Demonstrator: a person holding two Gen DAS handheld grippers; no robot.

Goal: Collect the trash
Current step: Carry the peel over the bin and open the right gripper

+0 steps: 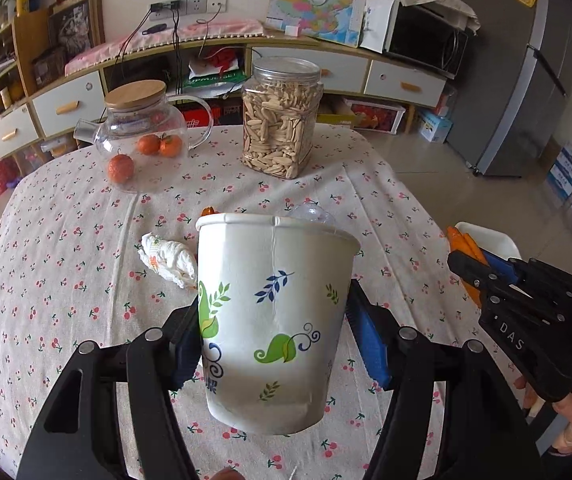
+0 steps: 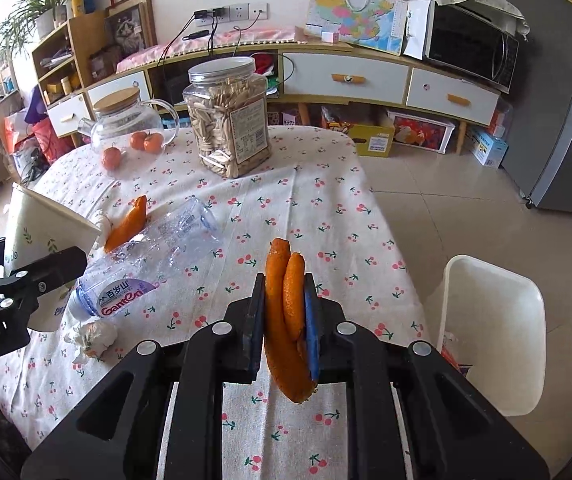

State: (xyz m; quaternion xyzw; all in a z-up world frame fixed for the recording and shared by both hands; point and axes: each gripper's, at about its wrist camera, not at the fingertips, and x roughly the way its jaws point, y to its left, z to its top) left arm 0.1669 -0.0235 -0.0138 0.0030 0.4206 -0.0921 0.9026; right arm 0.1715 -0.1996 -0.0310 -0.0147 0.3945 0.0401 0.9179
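Note:
My left gripper [image 1: 272,322] is shut on a white paper cup [image 1: 274,320] printed with leaves, holding it upright above the table; its blue pads press both sides. The cup [image 2: 42,232] shows at the left edge of the right wrist view. My right gripper [image 2: 284,286] is shut on a curled orange peel [image 2: 282,320], lifted off the cloth near the table's right edge. On the table lie a second peel [image 2: 128,224], a crushed clear plastic bottle [image 2: 146,264] and a crumpled tissue [image 1: 170,258]. A white bin [image 2: 493,332] stands on the floor to the right of the table.
At the far end of the cherry-print tablecloth [image 2: 325,208] stand a plastic jar of seeds [image 1: 282,120], a glass teapot [image 1: 142,120] and tangerines [image 1: 120,168]. Behind are a sideboard and a fridge. Tiled floor lies to the right.

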